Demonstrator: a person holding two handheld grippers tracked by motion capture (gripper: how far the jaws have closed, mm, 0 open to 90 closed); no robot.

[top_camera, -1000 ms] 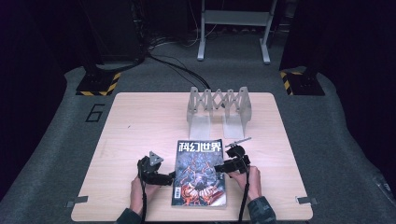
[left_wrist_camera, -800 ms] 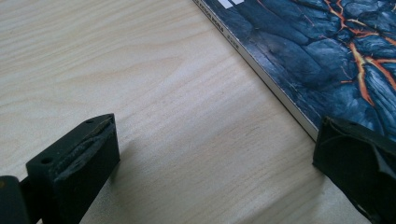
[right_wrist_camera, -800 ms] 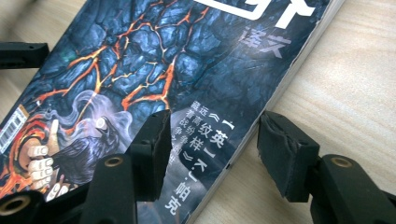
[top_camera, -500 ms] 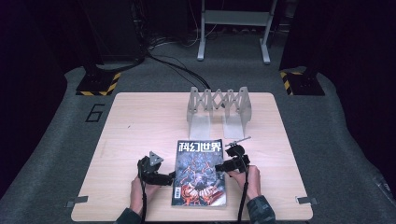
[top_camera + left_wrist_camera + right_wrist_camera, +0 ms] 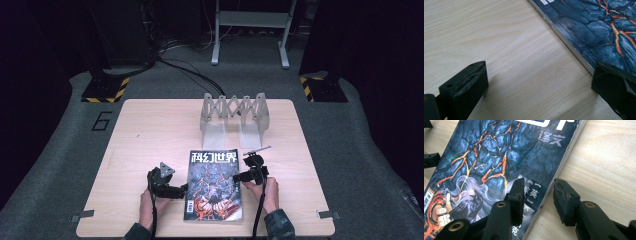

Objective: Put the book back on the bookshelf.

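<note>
Near the table's (image 5: pixel 150 130) six o'clock edge lies a magazine (image 5: pixel 212 187), dark blue cover veined orange; the right gripper (image 5: pixel 537 200), closing, straddles its three o'clock edge, seemingly ungripped; the left gripper (image 5: pixel 539 82) gapes.

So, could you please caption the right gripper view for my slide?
Right tongs straddle the magazine's edge on the wooden table, jaws closing.

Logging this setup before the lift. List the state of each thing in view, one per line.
Magazine: closed, flat on the table, cover up.
Folding rack: upright, expanded, empty.
Left claw: open, straddling the magazine's edge.
Right claw: open, jaws just been closing, straddling the opposite edge.
</note>
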